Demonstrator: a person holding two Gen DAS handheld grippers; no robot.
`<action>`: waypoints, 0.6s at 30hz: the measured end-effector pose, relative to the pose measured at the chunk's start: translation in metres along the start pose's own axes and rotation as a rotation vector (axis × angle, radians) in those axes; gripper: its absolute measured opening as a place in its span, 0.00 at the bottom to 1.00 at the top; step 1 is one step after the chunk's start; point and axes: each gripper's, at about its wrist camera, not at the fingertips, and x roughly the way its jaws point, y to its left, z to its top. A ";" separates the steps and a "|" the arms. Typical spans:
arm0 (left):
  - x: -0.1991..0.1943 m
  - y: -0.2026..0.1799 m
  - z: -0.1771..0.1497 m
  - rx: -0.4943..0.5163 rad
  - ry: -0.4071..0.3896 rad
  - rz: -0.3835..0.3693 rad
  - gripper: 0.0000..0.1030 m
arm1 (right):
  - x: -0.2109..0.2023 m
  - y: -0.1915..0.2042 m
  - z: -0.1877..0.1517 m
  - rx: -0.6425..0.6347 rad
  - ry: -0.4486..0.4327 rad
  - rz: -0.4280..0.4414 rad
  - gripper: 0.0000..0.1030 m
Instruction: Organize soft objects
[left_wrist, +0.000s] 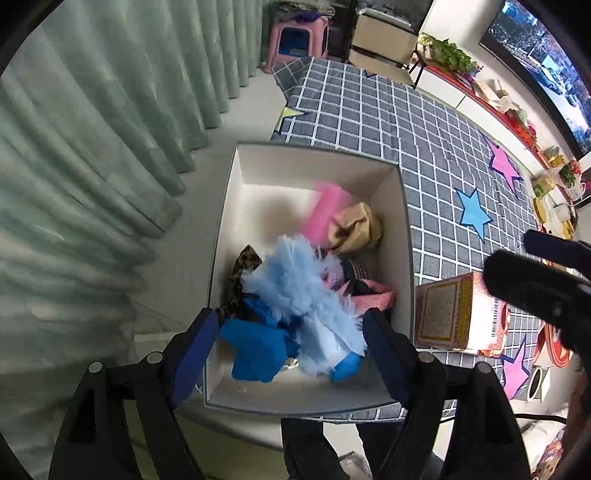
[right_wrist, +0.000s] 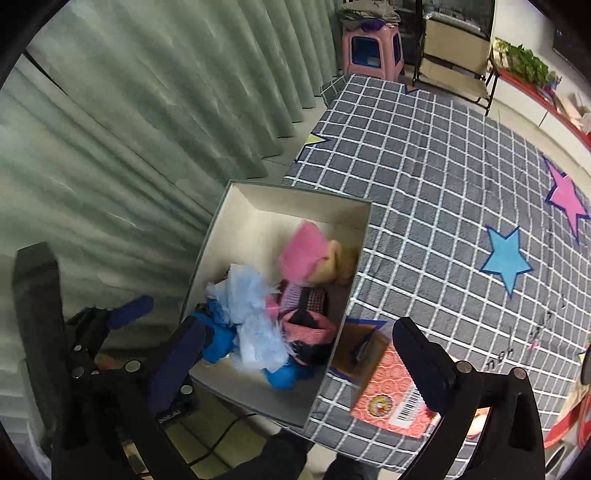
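While both grippers hang released, blue fluffy toy (left_wrist: 295, 295) lies in box (left_wrist: 314, 155), below left gripper (left_wrist: 291, 347) jaws, untouched.

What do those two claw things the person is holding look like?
Both look alike. The left claw and right claw each have black plastic frames, two flat fingers faced with dark blue pads, and round silver bolts at the joints. No markings show.
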 end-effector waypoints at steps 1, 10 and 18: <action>-0.002 -0.001 -0.001 0.006 -0.011 0.032 0.86 | -0.001 0.000 -0.001 -0.005 0.001 -0.022 1.00; -0.017 -0.012 -0.011 0.046 -0.027 0.022 1.00 | -0.007 0.004 -0.005 -0.025 0.031 -0.060 1.00; -0.024 -0.013 -0.014 0.039 -0.048 0.060 1.00 | -0.010 0.017 -0.005 -0.057 0.030 -0.071 1.00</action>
